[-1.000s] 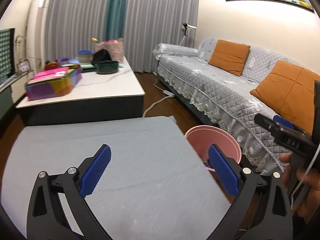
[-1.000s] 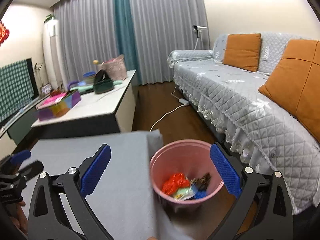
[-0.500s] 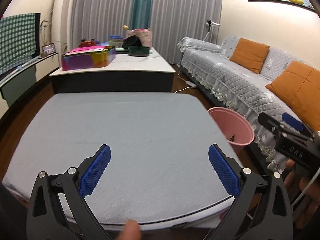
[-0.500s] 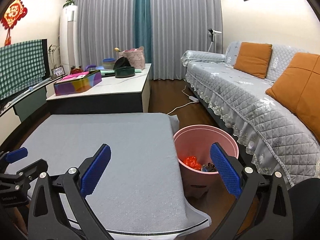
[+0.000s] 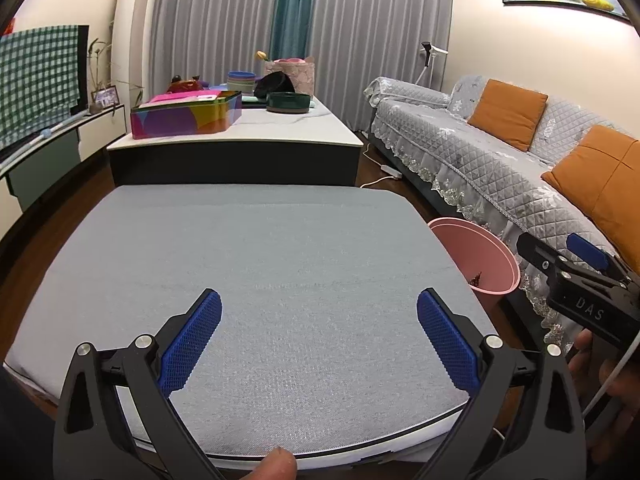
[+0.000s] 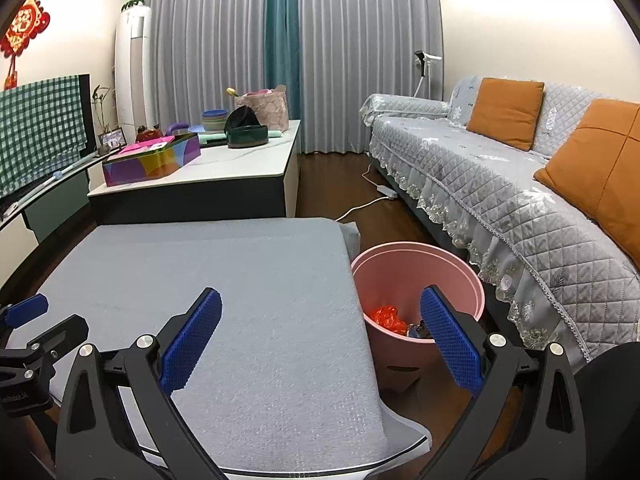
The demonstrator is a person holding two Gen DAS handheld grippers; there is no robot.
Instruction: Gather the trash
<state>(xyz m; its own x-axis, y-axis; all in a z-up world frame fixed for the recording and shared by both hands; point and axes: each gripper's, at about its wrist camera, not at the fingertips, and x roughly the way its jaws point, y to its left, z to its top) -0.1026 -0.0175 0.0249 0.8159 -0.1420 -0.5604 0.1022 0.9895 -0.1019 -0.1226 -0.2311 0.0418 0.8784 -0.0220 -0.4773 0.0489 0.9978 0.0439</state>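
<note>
Left gripper hangs over the near part of the grey-covered table, blue pads wide apart, nothing between them. Right gripper sits at the table's right edge, pads also wide apart and holding nothing; its right pad overlaps the pink bin in view. Bin stands on the floor just beside the table's right side, btwn table and sofa. Inside it: orange trash w/ some darker bits next to it. Behind the grey table, a white-topped table carries a colourful box and a dark bowl.
</note>
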